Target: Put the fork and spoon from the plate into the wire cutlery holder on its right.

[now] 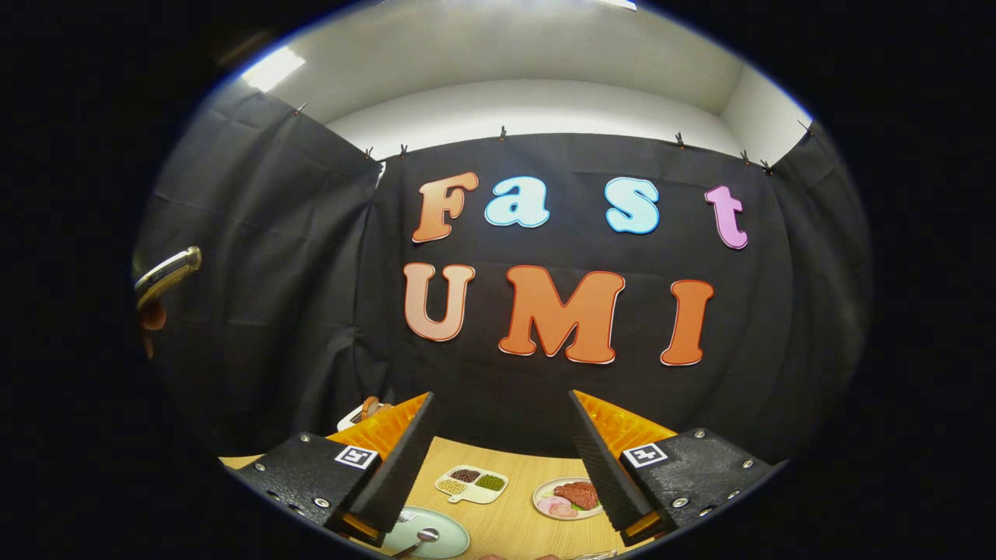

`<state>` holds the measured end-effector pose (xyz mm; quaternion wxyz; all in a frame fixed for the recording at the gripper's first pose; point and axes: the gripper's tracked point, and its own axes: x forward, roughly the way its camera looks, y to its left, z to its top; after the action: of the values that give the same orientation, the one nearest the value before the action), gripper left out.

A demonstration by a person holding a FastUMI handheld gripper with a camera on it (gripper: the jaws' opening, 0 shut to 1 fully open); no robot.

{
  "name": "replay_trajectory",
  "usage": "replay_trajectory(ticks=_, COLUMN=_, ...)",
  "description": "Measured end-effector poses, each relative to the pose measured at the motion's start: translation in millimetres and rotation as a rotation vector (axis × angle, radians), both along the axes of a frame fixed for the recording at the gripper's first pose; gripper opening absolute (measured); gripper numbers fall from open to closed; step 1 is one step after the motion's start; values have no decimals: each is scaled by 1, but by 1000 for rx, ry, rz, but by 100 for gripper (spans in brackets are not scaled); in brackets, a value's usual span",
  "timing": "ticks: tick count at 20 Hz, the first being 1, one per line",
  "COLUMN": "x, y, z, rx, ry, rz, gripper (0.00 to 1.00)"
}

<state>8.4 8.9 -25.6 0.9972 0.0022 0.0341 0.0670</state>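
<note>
Black cloth wall (311, 257) hangs in creased panels, clipped along its top edge beneath a plain white upper wall (529, 105). Bright ceiling light (272, 68) above the left panel. Light wooden surface (513, 525) meets the cloth's base.

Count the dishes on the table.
3: a plate with the spoon, by one finger; a divided dish beyond; a food plate by the other. Gripper open. More may be hidden.

The gripper view is riding on the gripper (498, 459), looking forward between its two spread fingers, held high above the wooden table (506, 529). It is facing the booth's black cloth wall (311, 311) almost level, catching the table's near dishes low and small.
</note>
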Motion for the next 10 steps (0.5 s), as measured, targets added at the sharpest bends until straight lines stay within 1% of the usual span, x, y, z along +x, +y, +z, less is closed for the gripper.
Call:
replay_trajectory(ticks=7, x=-8, y=2, z=-34, rx=17, ry=79, rz=99, gripper=99)
replay_trajectory(ticks=8, x=-8, y=2, z=-38, rx=17, ry=91, rz=106, gripper=99)
replay_trajectory(ticks=10, x=-6, y=3, z=-48, rx=10, ry=114, rz=91, gripper=99)
